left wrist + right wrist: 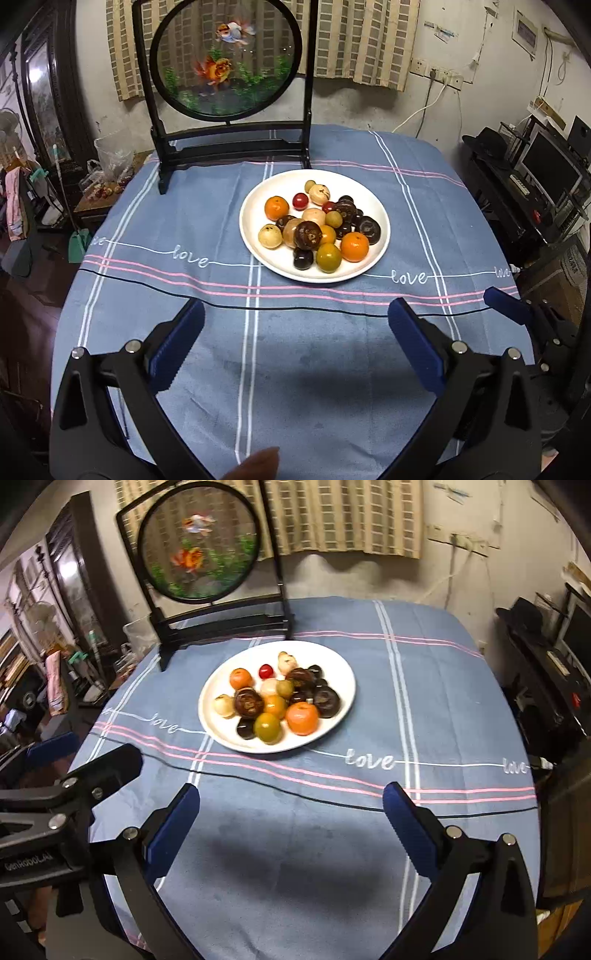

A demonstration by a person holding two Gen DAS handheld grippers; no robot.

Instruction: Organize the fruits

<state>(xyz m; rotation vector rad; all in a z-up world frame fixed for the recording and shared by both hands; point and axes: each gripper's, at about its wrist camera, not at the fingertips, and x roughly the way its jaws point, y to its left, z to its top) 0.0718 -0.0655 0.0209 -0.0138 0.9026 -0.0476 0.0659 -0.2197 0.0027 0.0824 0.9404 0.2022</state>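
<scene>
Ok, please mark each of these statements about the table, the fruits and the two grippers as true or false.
1. All the fruits lie on the round white plate. True.
2. The left gripper holds an orange fruit. False: it is open and holds nothing.
3. The right gripper is open above the blue striped tablecloth. True.
4. The small red cherry-like fruit lies on the cloth beside the plate. False: it is on the plate.
5. A round goldfish screen in a black stand stands behind the plate. True.
</scene>
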